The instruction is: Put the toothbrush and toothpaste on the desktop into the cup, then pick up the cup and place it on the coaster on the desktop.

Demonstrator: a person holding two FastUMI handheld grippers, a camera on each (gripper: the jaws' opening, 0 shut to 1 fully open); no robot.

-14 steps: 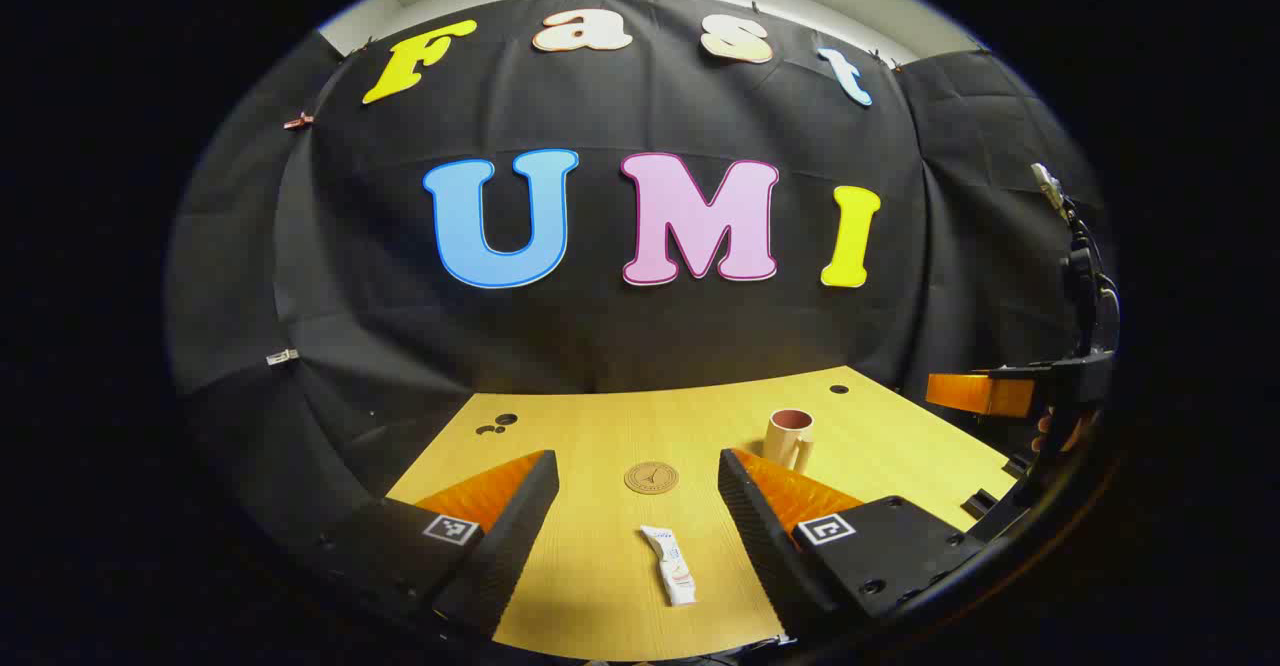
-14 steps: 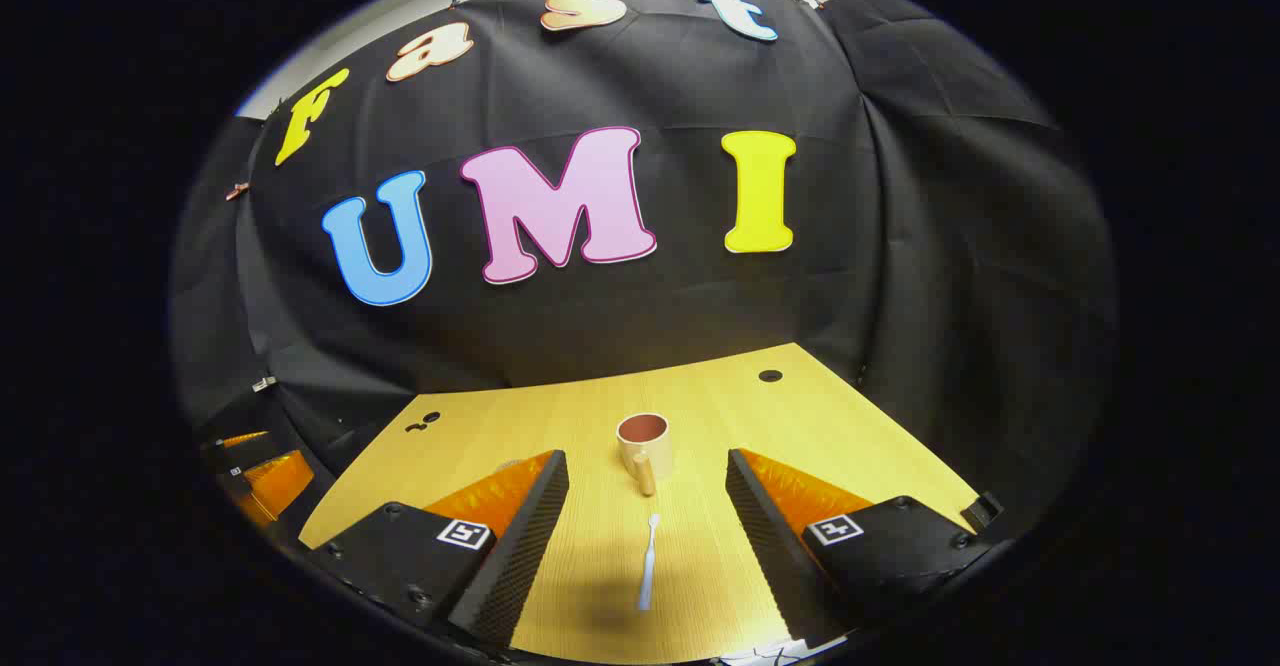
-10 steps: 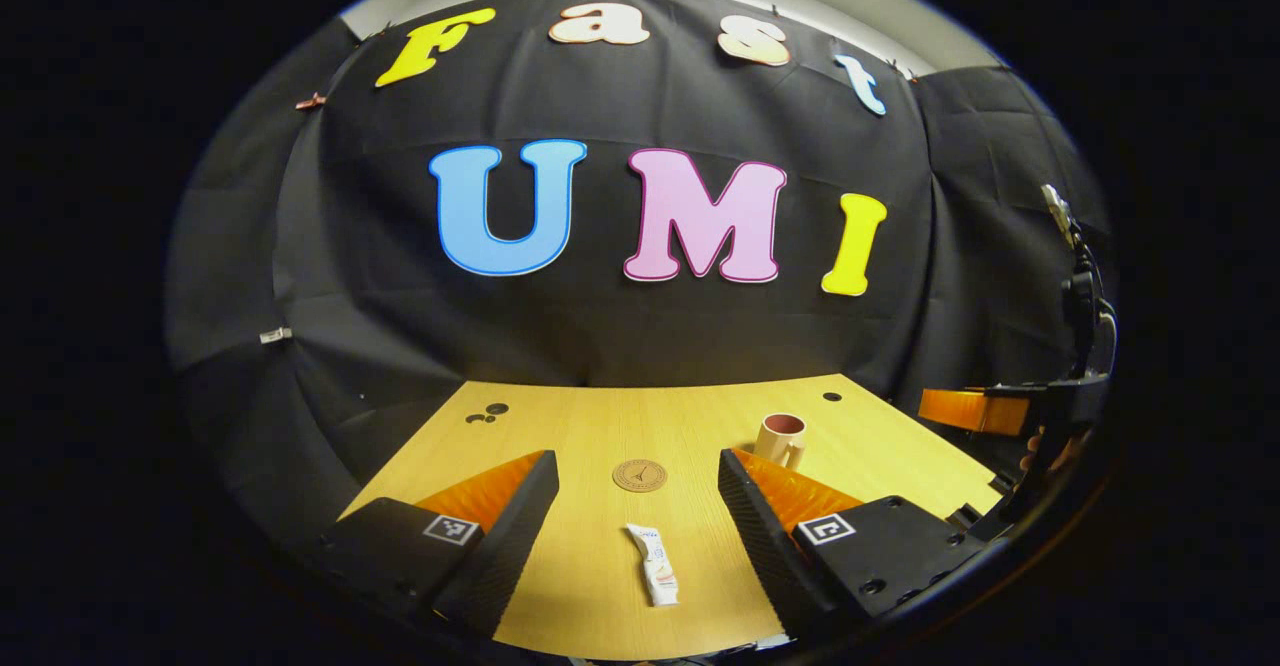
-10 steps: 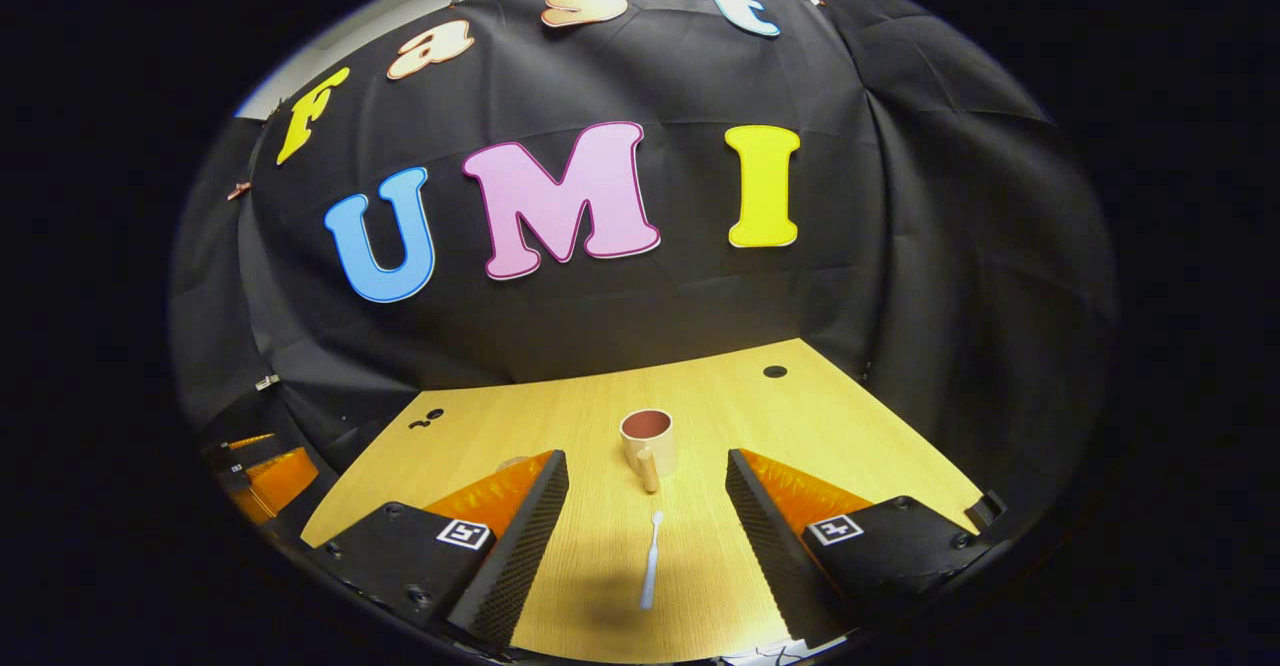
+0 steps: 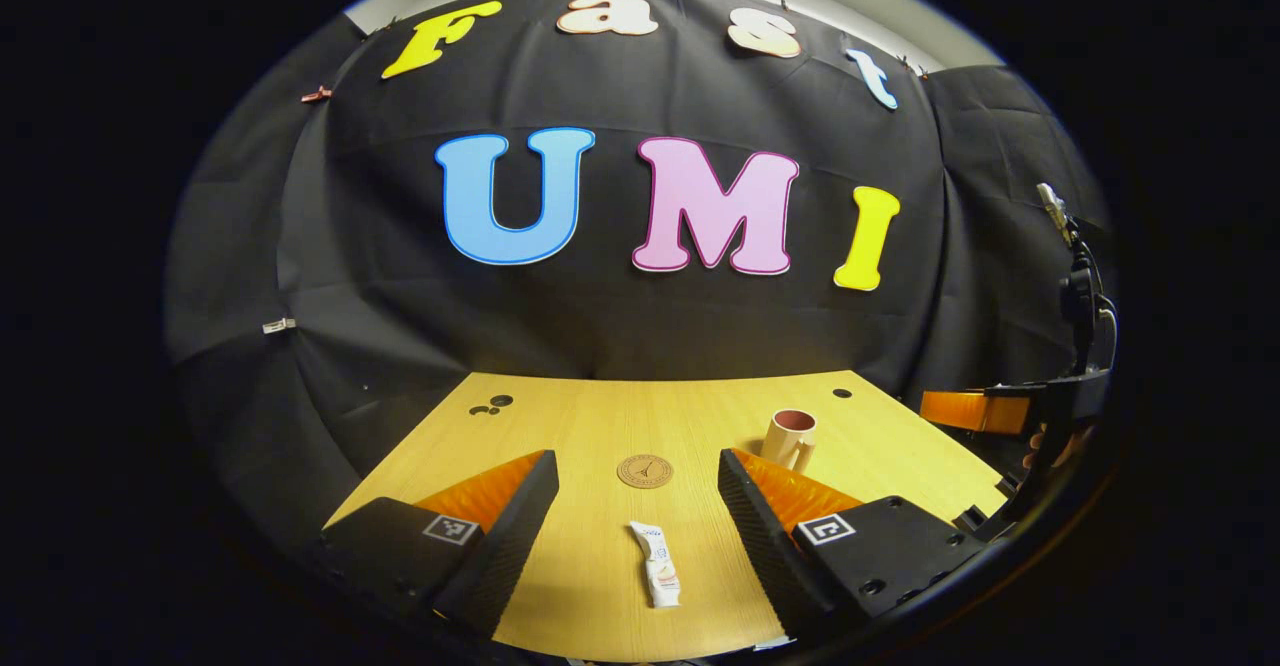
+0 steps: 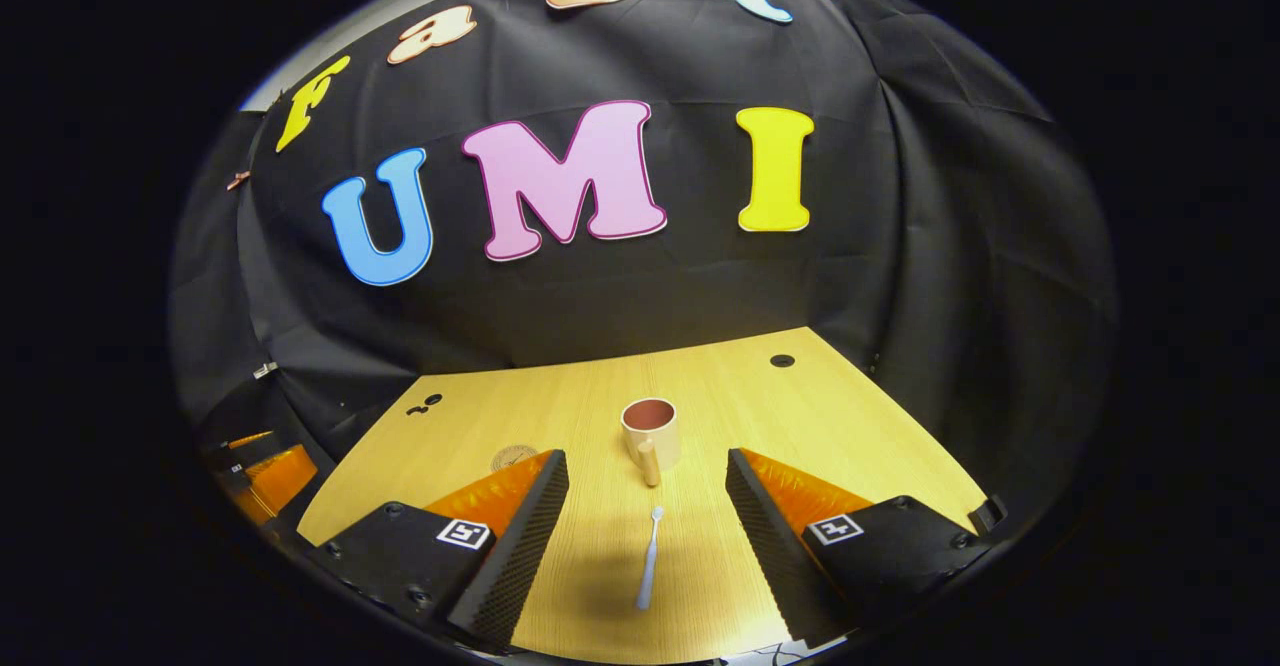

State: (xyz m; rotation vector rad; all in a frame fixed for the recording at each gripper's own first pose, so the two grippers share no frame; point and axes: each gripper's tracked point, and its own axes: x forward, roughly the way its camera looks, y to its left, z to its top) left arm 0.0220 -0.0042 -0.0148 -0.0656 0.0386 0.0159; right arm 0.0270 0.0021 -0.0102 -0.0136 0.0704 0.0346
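Both grippers hang spread above the desktop (image 5: 560, 426): left gripper (image 5: 637, 481) over the toothpaste (image 5: 656, 578), coaster (image 5: 645, 471) beyond; right gripper (image 6: 647, 481) over the toothbrush (image 6: 650, 571), cup (image 6: 651, 433) (upright, handle nearest) farther

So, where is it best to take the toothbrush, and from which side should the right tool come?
Probably the middle of the toothbrush handle, coming from above. It lies flat on the desk, thin and lengthwise between the open fingers of the right tool, so they would close across its narrow width.
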